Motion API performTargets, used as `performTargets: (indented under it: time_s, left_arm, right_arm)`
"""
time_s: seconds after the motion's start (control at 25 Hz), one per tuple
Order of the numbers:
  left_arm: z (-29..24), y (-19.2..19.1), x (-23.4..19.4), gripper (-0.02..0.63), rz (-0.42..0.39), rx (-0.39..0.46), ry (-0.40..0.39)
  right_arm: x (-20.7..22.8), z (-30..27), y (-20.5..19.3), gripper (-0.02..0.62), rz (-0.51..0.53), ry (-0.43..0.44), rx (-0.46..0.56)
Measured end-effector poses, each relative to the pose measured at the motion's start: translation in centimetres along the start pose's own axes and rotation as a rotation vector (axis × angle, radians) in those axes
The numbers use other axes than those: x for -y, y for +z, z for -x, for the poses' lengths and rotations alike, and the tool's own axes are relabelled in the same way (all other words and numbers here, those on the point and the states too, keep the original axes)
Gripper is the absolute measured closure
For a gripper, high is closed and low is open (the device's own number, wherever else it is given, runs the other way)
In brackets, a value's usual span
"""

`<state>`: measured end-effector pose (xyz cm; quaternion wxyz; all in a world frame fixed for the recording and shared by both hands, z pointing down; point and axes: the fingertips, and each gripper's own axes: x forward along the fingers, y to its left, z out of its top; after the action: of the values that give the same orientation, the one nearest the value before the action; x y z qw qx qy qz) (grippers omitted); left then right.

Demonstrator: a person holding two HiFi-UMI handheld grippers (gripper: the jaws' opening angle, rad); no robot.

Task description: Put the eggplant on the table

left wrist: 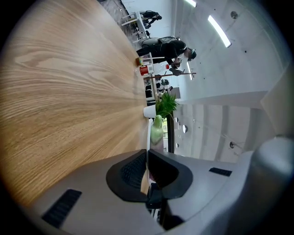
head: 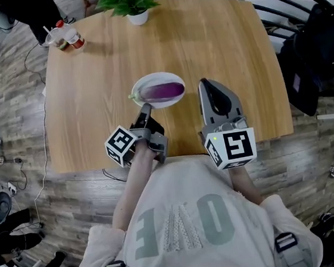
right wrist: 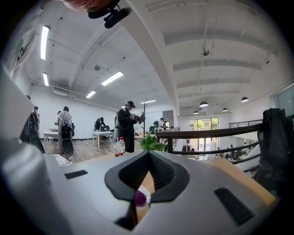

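Note:
A purple eggplant (head: 163,91) with a green stem lies on a white plate (head: 149,80) near the front middle of the wooden table (head: 109,100). My left gripper (head: 146,108) reaches the plate's near-left rim. In the left gripper view its jaws (left wrist: 147,153) are shut on the thin white rim (left wrist: 147,133), with the eggplant's green stem (left wrist: 157,131) just beyond. My right gripper (head: 203,84) stands just right of the plate, shut and holding nothing. The right gripper view (right wrist: 148,153) shows a bit of the eggplant (right wrist: 139,198) below the closed tips.
A potted plant (head: 137,18) stands at the table's far edge, and a bottle and cups (head: 67,39) sit at the far left corner. Black bags and chairs (head: 318,41) crowd the right side beyond the table. People stand in the room behind.

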<state>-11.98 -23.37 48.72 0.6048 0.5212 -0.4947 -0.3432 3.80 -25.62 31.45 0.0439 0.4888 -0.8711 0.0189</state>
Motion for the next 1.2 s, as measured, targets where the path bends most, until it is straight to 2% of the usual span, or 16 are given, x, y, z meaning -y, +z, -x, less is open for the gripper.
performTargets:
  time_s: [0.16, 0.44, 0.68, 0.92, 1.2]
  left_arm:
    - [-1.3, 0.0, -1.1, 0.588, 0.017, -0.033, -0.022]
    - [-2.5, -0.2, -3.4, 0.587, -0.037, -0.074, 0.006]
    - [-2.8, -1.0, -4.6, 0.588, -0.012, -0.126, 0.01]
    - [-2.6, -1.5, -6.1, 0.586, -0.007, -0.154, 0.063]
    - [-2.6, -2.2, -7.0, 0.587, 0.029, -0.169, 0.078]
  right_arm:
    - [0.5, 0.4, -1.1, 0.577, 0.003, -0.029, -0.033]
    - [1.8, 1.6, -2.6, 0.577, 0.013, -0.07, -0.086]
    - [1.5, 1.4, -3.0, 0.577, 0.016, -0.072, -0.1]
    - [1.0, 1.4, -3.4, 0.577, 0.003, -0.064, -0.11]
    - [0.9, 1.6, -3.7, 0.577, 0.002, -0.069, -0.113]
